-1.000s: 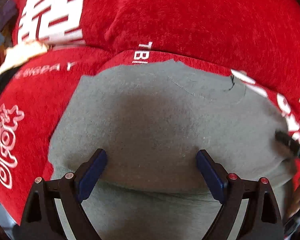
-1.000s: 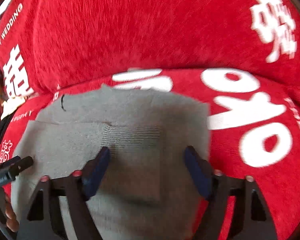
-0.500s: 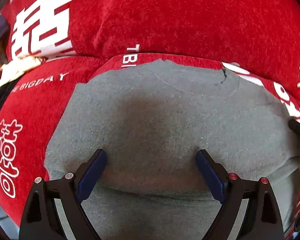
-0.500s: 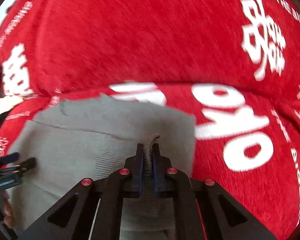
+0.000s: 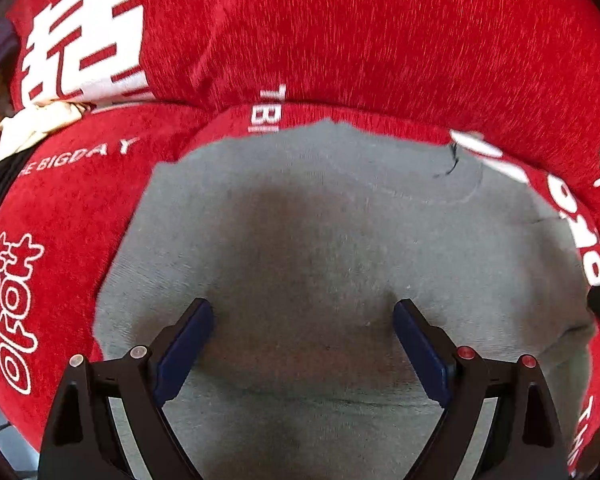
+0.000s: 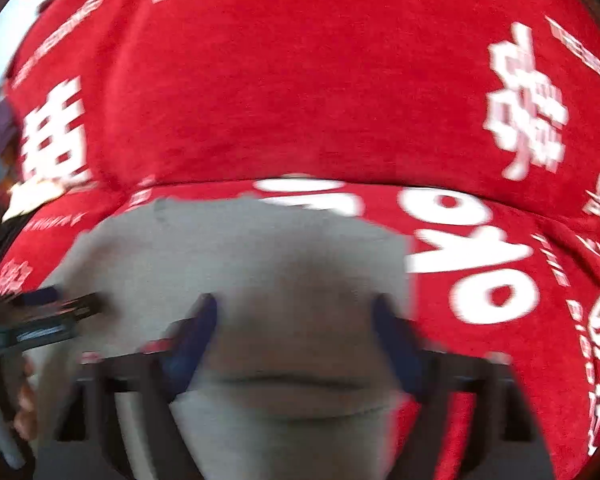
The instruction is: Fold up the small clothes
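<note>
Both grippers hung empty over the soft grey knit garment [image 5: 340, 248] on the red printed plush blanket [image 5: 340, 40] — left gripper [image 5: 304, 316] wide open, right gripper [image 6: 296, 312] opening. Light, limp cloth — best pinched at an edge.

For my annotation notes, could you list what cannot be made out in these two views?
- Grey garment: near edge cut off by the frame bottom, left wrist view.
- Right gripper, opening: motion-blurred, right wrist view.
- Red cover: print smeared by blur.
</note>
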